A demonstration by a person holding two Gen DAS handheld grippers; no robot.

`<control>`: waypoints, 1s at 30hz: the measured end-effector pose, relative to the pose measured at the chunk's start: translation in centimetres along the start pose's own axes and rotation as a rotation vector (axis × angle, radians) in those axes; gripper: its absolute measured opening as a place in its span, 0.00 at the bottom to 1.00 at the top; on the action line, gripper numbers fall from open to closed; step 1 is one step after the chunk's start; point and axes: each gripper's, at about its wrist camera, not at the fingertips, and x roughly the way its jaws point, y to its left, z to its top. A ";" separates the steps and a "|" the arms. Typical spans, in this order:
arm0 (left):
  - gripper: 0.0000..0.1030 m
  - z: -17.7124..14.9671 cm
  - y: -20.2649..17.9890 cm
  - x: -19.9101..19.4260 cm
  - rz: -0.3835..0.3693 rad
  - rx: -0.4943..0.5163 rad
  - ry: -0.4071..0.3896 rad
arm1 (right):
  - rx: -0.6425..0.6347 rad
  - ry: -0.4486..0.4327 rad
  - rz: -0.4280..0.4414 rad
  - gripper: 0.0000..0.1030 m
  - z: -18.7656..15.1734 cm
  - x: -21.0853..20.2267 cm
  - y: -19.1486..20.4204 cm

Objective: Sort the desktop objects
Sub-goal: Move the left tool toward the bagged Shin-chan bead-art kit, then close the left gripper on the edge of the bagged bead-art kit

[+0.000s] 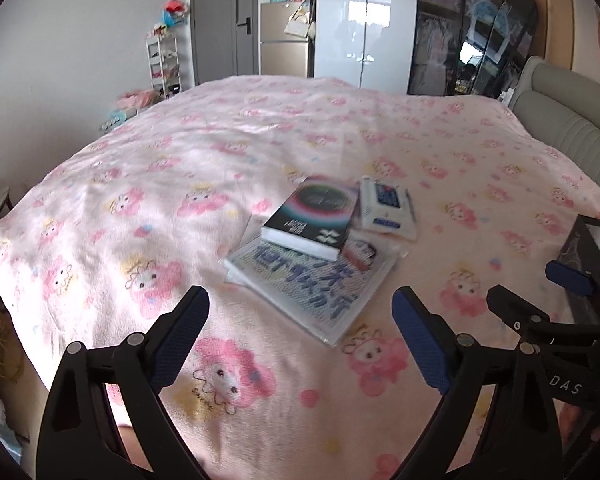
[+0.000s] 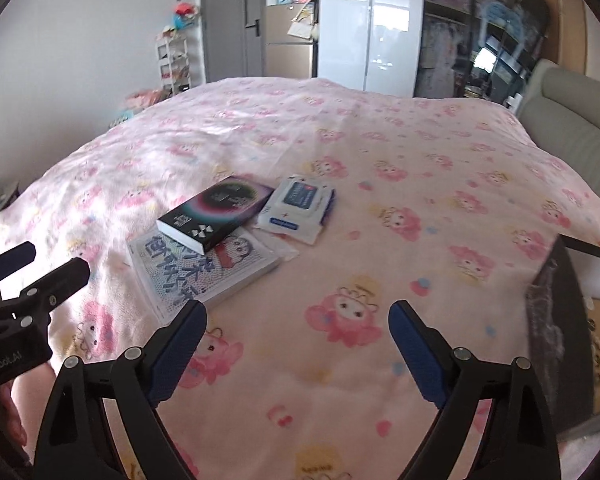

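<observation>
Holding both grippers spread and empty, I see the black book [image 1: 310, 220] stacked on the flat booklet [image 1: 300, 292] ahead of my left gripper [image 1: 300, 312]; my right gripper [image 2: 298, 316] has the wipes pack [image 2: 298, 208] beyond its fingers.

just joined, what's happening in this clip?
A person holds two grippers over a bed with a pink cartoon blanket. Both the left gripper and the right gripper are open and empty. Ahead lie a black book stacked on a larger flat book, with a wet-wipes pack beside them. Nothing is picked up yet.
</observation>
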 end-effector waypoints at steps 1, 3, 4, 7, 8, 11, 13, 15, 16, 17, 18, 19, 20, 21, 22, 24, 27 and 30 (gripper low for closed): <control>0.89 -0.1 0.3 0.6 0.010 0.001 0.007 | -0.001 0.006 0.007 0.89 0.0 0.4 0.3; 0.83 -0.4 0.9 1.5 0.015 -0.006 0.025 | 0.000 0.023 0.027 0.89 -0.1 1.5 0.9; 0.82 -0.6 1.2 2.1 0.018 -0.014 0.034 | 0.001 0.031 0.035 0.89 -0.1 2.0 1.1; 0.77 -0.8 1.8 3.4 0.029 -0.021 0.063 | -0.027 0.052 0.036 0.89 -0.3 3.5 2.2; 0.74 -0.8 1.9 3.8 0.028 -0.021 0.070 | -0.038 0.055 0.039 0.89 -0.3 3.8 2.6; 0.66 -0.8 2.0 5.1 0.024 -0.019 0.088 | -0.049 0.068 0.049 0.89 -0.2 4.8 3.1; 0.62 -0.7 2.1 5.9 0.022 -0.018 0.101 | -0.053 0.077 0.053 0.84 0.0 5.6 3.2; 0.59 -0.7 2.2 6.7 0.020 -0.016 0.113 | -0.050 0.087 0.059 0.76 0.5 6.4 3.3; 0.59 -0.7 2.3 7.1 0.018 -0.016 0.120 | -0.048 0.092 0.067 0.73 0.7 6.8 3.4; 0.59 -0.7 2.3 7.6 0.017 -0.015 0.126 | -0.046 0.098 0.078 0.72 0.9 7.2 3.5; 0.59 -0.6 2.4 8.0 0.016 -0.015 0.132 | -0.045 0.104 0.086 0.72 1.0 7.6 3.6; 0.59 -0.6 2.4 8.4 0.015 -0.014 0.138 | -0.044 0.109 0.094 0.72 1.1 7.9 3.8; 0.59 -0.6 2.5 8.8 0.014 -0.013 0.144 | -0.043 0.116 0.098 0.72 1.0 8.2 4.0; 0.59 -0.6 2.5 9.2 0.013 -0.013 0.151 | -0.042 0.123 0.101 0.72 1.0 8.6 4.2; 0.59 -0.6 2.6 9.6 0.011 -0.012 0.157 | -0.044 0.129 0.106 0.72 0.8 8.9 4.4; 0.59 -0.5 2.6 10.5 0.012 -0.008 0.170 | -0.050 0.138 0.112 0.72 0.4 9.4 4.8; 0.59 -0.3 2.4 11.4 0.027 0.018 0.181 | -0.051 0.153 0.127 0.72 0.1 10.5 5.1; 0.60 0.2 2.6 12.1 0.026 0.023 0.178 | -0.053 0.177 0.142 0.72 0.1 11.8 5.6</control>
